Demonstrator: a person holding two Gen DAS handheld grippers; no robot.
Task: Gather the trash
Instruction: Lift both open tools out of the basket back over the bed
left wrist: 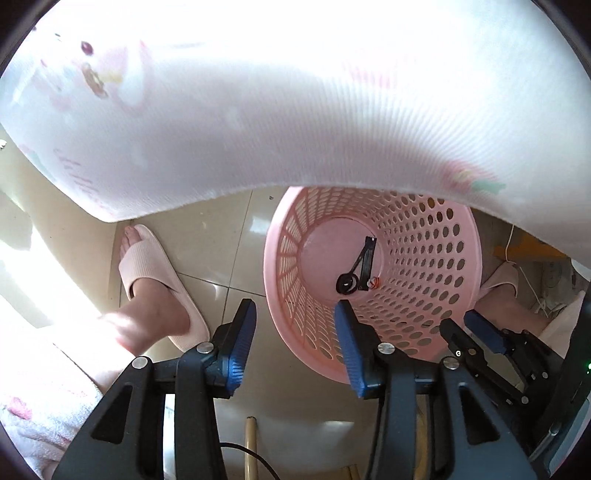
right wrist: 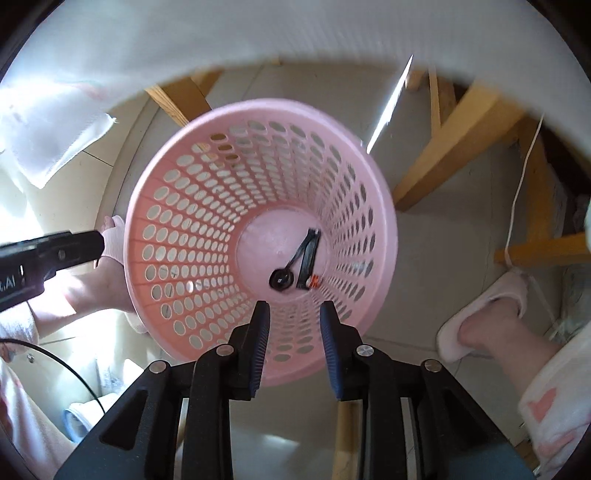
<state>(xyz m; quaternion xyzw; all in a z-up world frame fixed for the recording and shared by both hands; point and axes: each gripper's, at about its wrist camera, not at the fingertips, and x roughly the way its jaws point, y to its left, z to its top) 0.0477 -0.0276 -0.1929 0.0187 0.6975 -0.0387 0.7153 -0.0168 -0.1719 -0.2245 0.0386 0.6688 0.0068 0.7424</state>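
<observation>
A pink perforated plastic basket (left wrist: 424, 258) (right wrist: 207, 206) stands on the tiled floor below both grippers. On its bottom lie a black plastic spoon (left wrist: 351, 278) (right wrist: 286, 275), a black strip-like piece (left wrist: 367, 262) (right wrist: 308, 258) and a small orange-and-white scrap (left wrist: 373, 283) (right wrist: 314, 282). My left gripper (left wrist: 295, 317) is open and empty, above the basket's left rim. My right gripper (right wrist: 294, 314) is open and empty, above the basket's near rim; it also shows at the right of the left wrist view (left wrist: 465, 325). The left gripper's tip shows in the right wrist view (right wrist: 66, 245).
A white cloth-covered table edge (left wrist: 295, 110) (right wrist: 184, 33) overhangs the basket. The person's feet in pink slippers (left wrist: 155, 266) (right wrist: 487, 314) stand on either side. Wooden legs (right wrist: 454, 147) and a white cable (right wrist: 521, 177) are at the right.
</observation>
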